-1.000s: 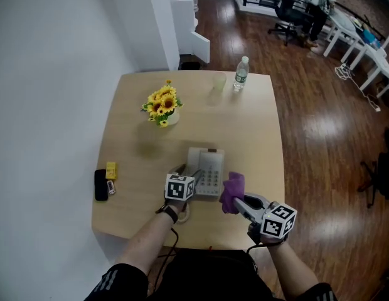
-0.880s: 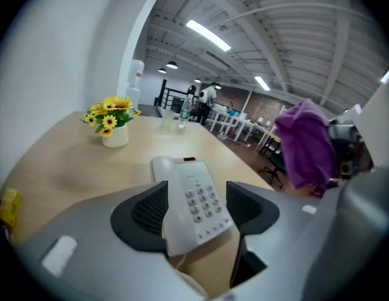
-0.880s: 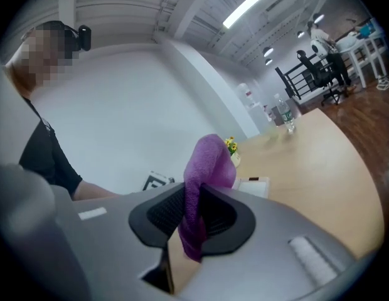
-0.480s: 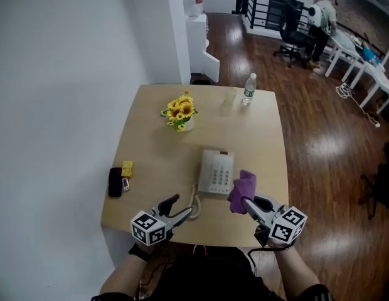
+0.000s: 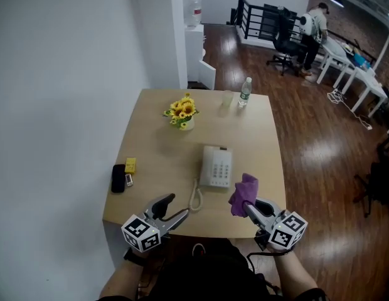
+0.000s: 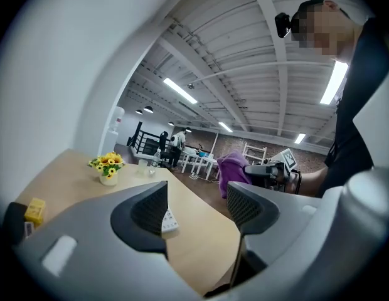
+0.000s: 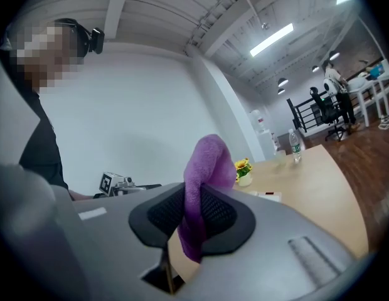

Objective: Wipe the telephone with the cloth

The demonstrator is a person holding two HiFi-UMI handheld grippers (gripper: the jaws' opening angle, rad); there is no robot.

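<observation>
The white keypad telephone point(image 5: 217, 166) lies lengthwise, ahead-left of the right gripper point(image 5: 248, 207), which is clamped on a purple cloth point(image 5: 243, 192); the left gripper point(image 5: 174, 207) gapes empty.

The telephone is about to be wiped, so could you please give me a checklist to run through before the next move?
1. Cloth clamped in right gripper: ok.
2. Left gripper open, nothing between its jaws: ok.
3. Telephone keypad up on the table, nothing on it: ok.
4. Cloth touching telephone: not ok, held apart near its near right corner.
5. Cord out of the wiping path: cannot tell; it loops at the telephone's near left.
6. Bottle and flowers far from the telephone: ok.
</observation>
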